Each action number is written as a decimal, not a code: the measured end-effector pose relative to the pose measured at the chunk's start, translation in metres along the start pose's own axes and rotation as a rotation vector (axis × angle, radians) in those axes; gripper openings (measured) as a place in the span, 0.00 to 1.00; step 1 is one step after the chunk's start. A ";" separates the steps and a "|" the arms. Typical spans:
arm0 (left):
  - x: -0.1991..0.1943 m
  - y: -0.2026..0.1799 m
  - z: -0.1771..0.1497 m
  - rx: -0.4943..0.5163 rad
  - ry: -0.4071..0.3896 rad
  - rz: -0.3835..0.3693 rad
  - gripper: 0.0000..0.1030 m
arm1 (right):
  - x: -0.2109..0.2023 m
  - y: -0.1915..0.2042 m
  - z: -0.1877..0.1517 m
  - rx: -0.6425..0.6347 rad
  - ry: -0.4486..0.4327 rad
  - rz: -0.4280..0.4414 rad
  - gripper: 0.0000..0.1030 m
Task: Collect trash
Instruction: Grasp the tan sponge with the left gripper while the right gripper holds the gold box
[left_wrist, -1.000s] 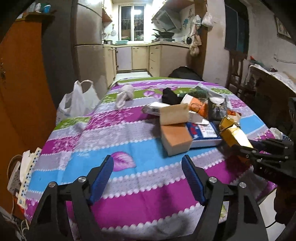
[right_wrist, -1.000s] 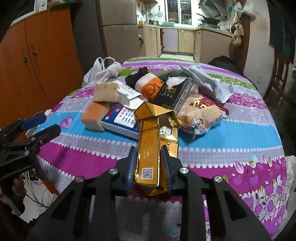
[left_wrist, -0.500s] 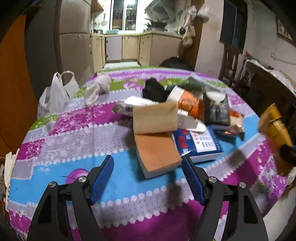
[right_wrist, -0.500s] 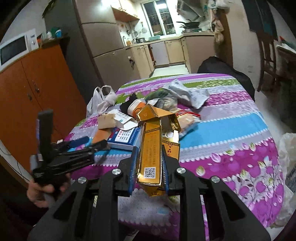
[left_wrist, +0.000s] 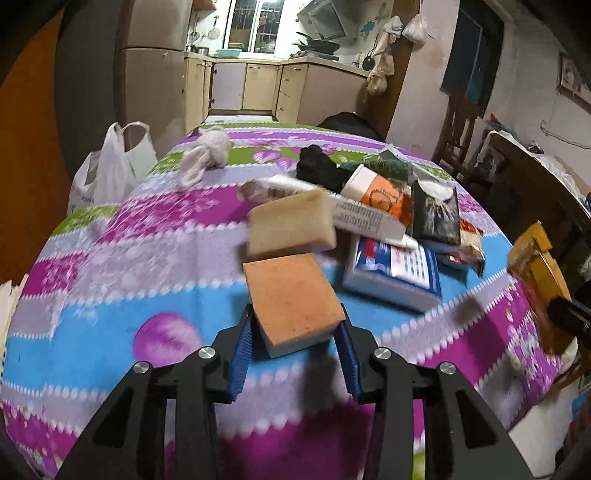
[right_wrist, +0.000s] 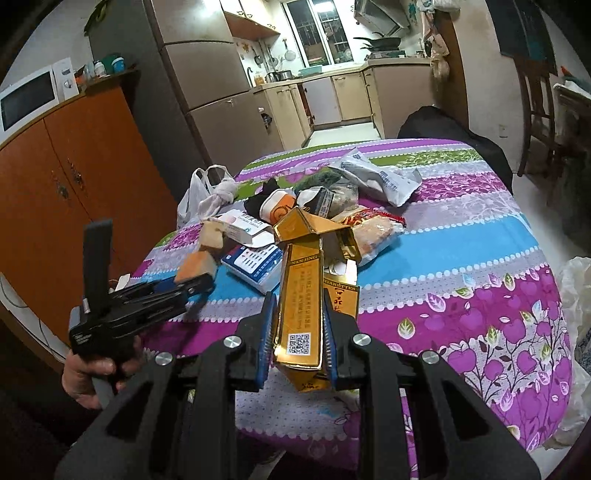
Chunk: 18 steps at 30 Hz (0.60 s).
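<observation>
My right gripper (right_wrist: 298, 338) is shut on a gold cigarette carton (right_wrist: 301, 295) with open flaps, held above the table's near edge; the carton also shows at the right of the left wrist view (left_wrist: 537, 269). My left gripper (left_wrist: 295, 341) is at the orange sponge block (left_wrist: 293, 301), its blue pads on either side of the near end, jaws narrowed around it; contact is unclear. The right wrist view shows the left gripper (right_wrist: 192, 284) at the same orange block (right_wrist: 194, 264). A tan sponge (left_wrist: 291, 225) lies just beyond it.
Table with a purple, blue and green striped cloth (left_wrist: 147, 258). A trash pile holds a blue-white box (left_wrist: 395, 271), an orange cup (left_wrist: 380, 194), a black packet (left_wrist: 436, 214), a grey mailer (right_wrist: 380, 181). A rag (left_wrist: 205, 157) lies far left. White plastic bags (left_wrist: 110, 166) (right_wrist: 578, 295) hang off both sides.
My left gripper moved forward over the table to the orange block and its jaws narrowed around it. My right gripper lifted the gold carton and drew it back toward the near edge.
</observation>
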<state>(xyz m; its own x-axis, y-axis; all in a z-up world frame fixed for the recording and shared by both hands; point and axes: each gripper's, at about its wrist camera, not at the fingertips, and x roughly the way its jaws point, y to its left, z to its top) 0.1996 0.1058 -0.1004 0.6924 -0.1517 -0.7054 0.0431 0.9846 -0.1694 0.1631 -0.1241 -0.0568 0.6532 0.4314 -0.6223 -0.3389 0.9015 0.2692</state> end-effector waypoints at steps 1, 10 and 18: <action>-0.007 0.001 -0.004 0.002 0.003 0.002 0.41 | 0.001 0.000 0.000 0.000 0.003 0.004 0.21; -0.054 -0.011 -0.013 0.047 -0.031 0.036 0.41 | -0.007 0.011 -0.003 -0.015 -0.013 0.025 0.21; -0.061 -0.061 0.015 0.155 -0.092 0.074 0.41 | -0.040 -0.011 0.003 0.018 -0.081 -0.037 0.21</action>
<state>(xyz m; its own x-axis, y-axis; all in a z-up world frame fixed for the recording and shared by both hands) 0.1656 0.0566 -0.0371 0.7602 -0.0765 -0.6452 0.0951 0.9955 -0.0059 0.1433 -0.1513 -0.0327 0.7179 0.3986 -0.5707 -0.3016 0.9170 0.2610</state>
